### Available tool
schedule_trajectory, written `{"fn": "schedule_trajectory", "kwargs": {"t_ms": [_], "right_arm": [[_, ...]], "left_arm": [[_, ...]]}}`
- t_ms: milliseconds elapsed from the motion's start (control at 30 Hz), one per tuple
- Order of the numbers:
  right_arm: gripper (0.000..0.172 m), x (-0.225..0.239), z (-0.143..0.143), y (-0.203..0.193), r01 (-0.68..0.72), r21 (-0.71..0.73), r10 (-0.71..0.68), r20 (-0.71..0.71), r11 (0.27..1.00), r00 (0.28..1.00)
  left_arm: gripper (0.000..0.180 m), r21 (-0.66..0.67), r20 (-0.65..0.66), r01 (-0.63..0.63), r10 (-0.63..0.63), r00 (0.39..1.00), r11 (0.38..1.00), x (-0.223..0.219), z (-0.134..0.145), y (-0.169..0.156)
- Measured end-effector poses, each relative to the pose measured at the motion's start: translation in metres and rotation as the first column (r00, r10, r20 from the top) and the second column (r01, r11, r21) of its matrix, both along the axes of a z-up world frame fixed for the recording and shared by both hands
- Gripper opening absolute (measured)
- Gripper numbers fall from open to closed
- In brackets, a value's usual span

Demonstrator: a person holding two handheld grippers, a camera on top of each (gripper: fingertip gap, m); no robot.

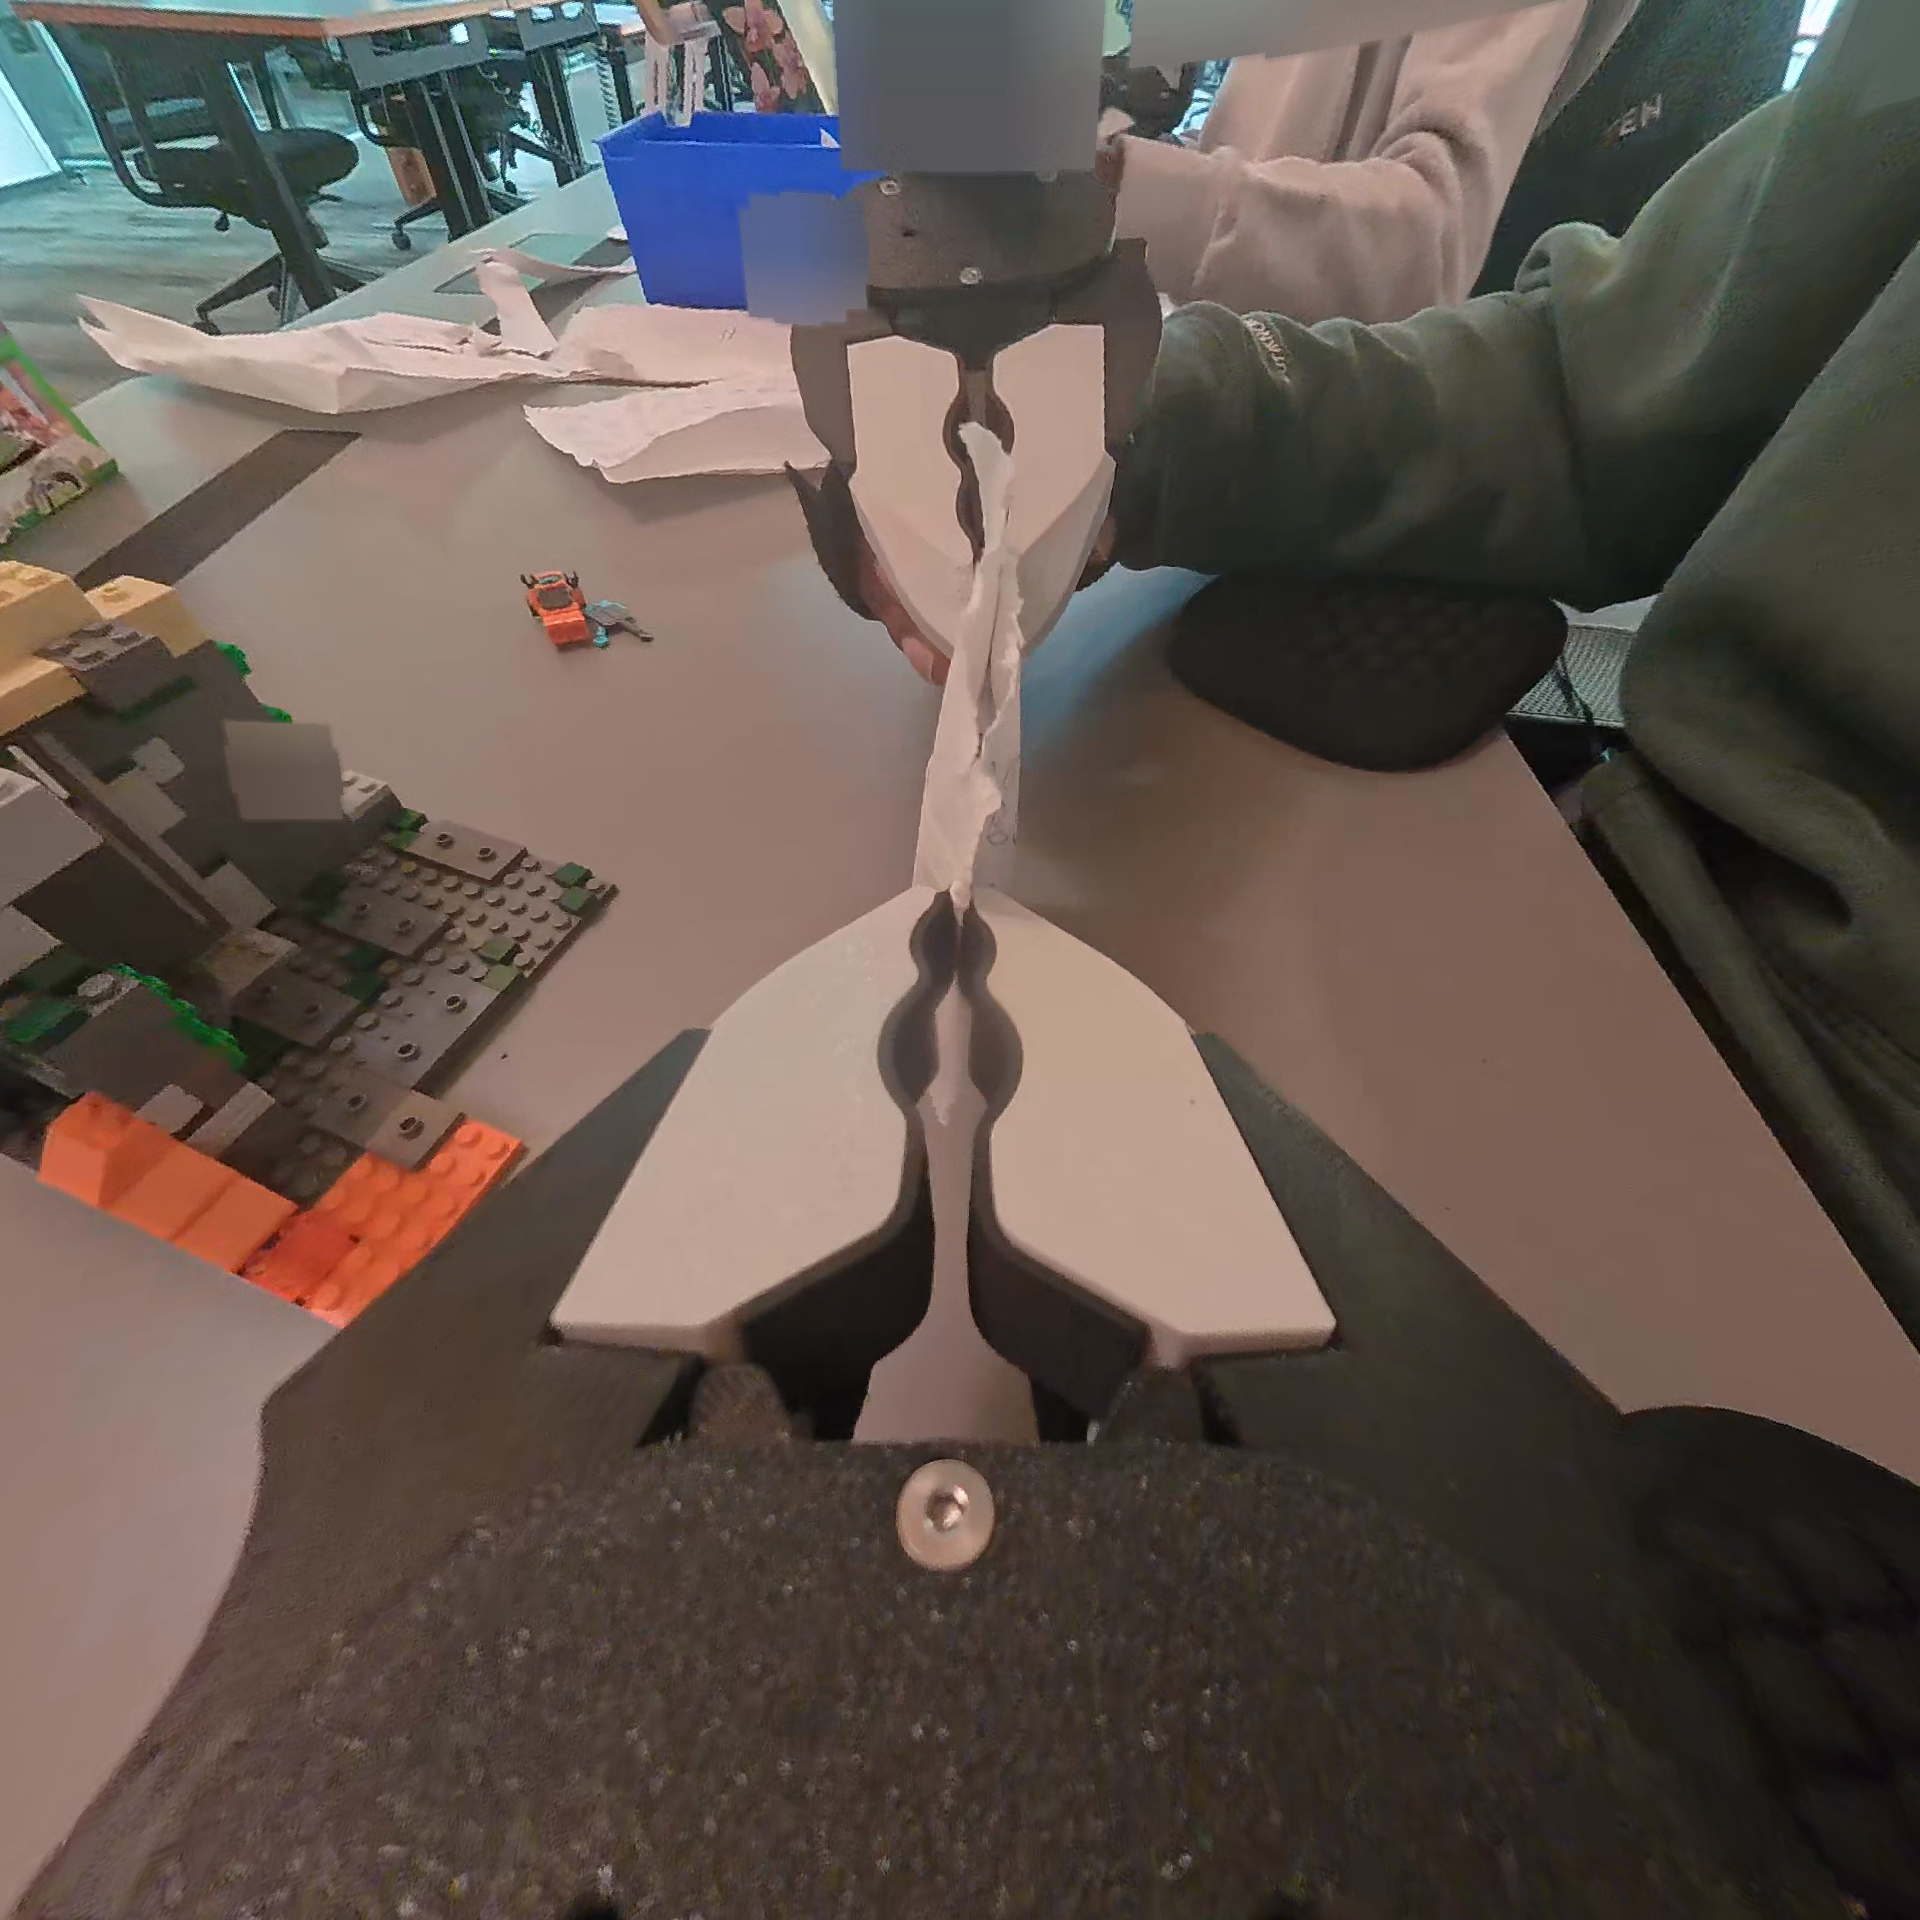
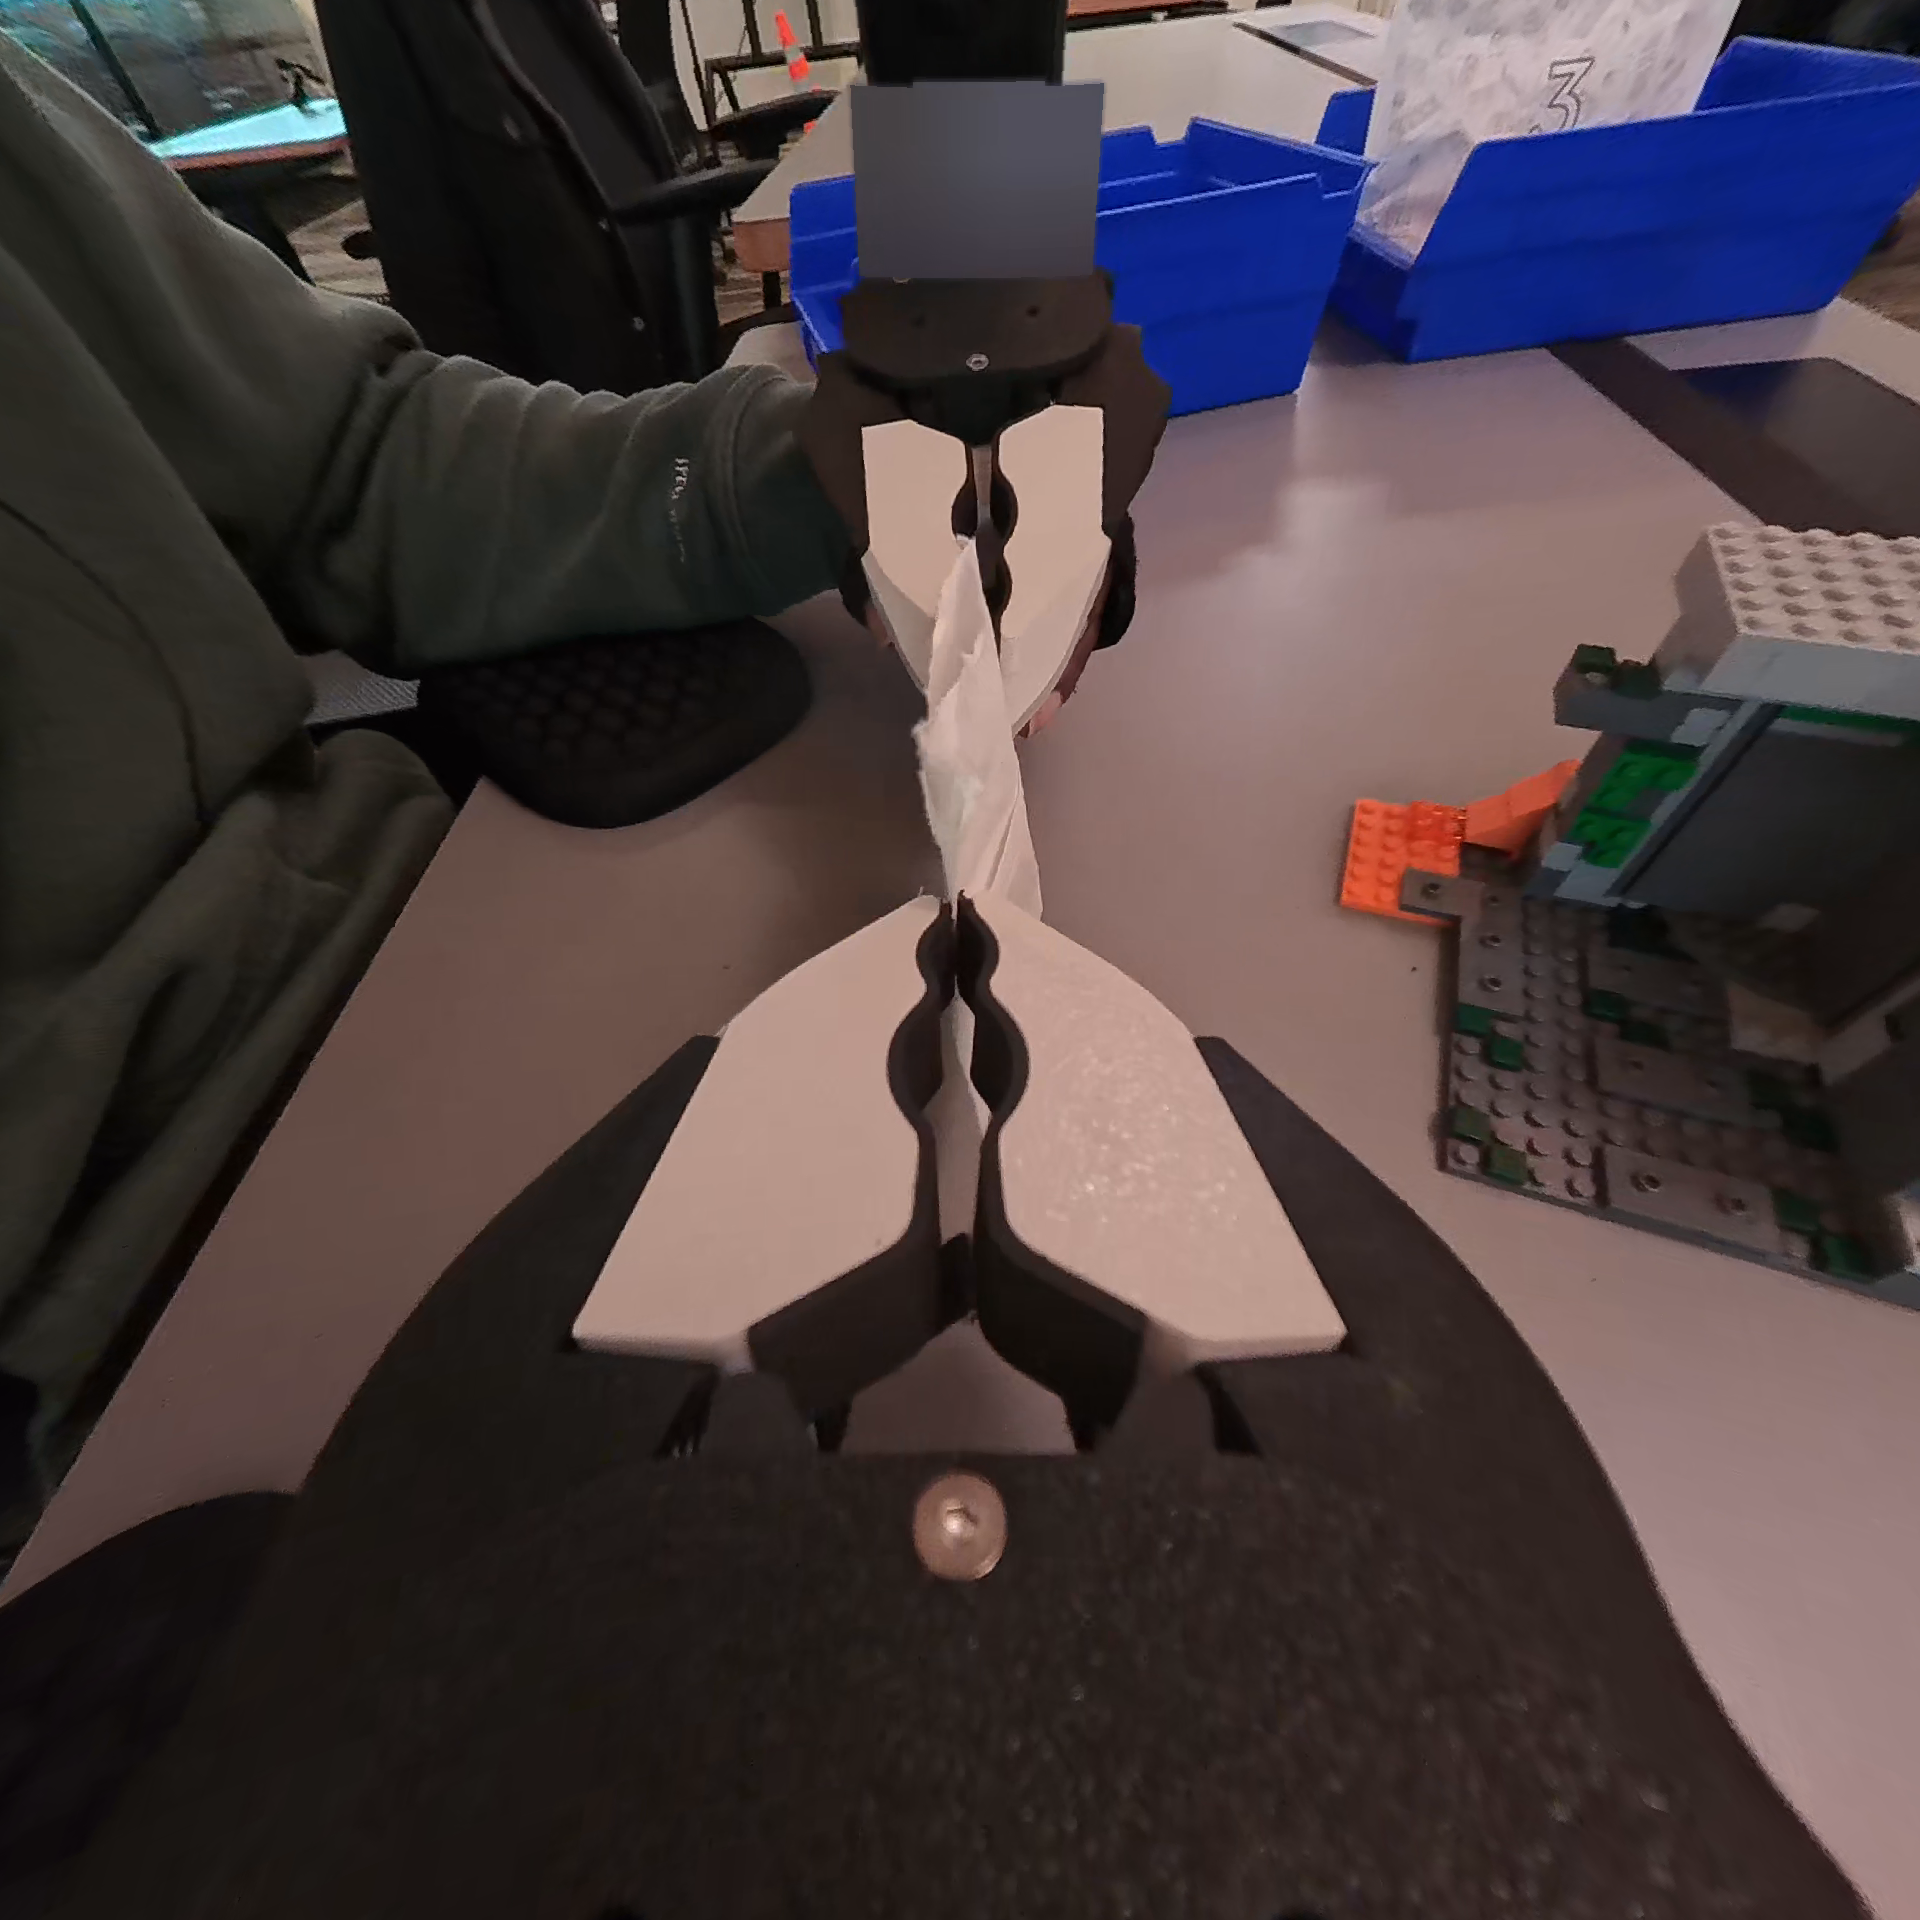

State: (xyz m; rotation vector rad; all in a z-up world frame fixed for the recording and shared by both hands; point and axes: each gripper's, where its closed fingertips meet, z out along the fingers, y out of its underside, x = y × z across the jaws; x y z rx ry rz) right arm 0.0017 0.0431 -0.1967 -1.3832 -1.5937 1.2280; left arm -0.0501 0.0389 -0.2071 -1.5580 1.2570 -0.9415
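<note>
Across a smooth grey counter (image 1: pixel 1299 1039) in an office room with black swivel chairs (image 1: pixel 239 177) and desks behind lie torn white paper sheets (image 1: pixel 436 358), blue plastic bins (image 2: pixel 1226 249), a grey, green and orange toy brick model (image 1: pixel 260 935) and a small orange brick figure (image 1: pixel 561 608). Above the counter, a twisted strip of torn white paper (image 1: pixel 971 727) spans between the two grippers — its long axis runs straight from one to the other. The left gripper (image 1: pixel 954 904) is closed on one end, the right gripper (image 2: pixel 954 904) closed on the other, pads pinching the paper.
</note>
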Motion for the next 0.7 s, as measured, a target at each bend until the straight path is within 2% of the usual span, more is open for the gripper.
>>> {"fn": "schedule_trajectory", "kwargs": {"t_ms": [133,433,533,700], "right_arm": [[0.0,0.0,0.001,0.003,0.023,-0.012,-0.023,-0.007,1.0,1.0],[0.0,0.003,-0.004,0.012,0.061,-0.103,-0.062,-0.008,0.993,0.998],[0.0,0.004,-0.007,0.015,0.073,-0.117,-0.075,-0.009,0.99,0.997],[0.0,0.001,-0.009,0.017,0.087,-0.11,-0.089,-0.009,0.99,0.996]], "left_arm": [[0.0,-0.004,0.007,-0.024,0.024,1.0,1.0,0.0,0.002,0.0],[0.004,0.081,-0.005,-0.161,0.162,0.987,0.984,-0.002,-0.003,0.013],[0.003,0.07,0.017,-0.185,0.184,0.983,0.98,-0.003,0.0,0.016],[0.0,0.057,-0.018,-0.198,0.2,0.98,0.978,-0.005,0.0,0.017]]}}
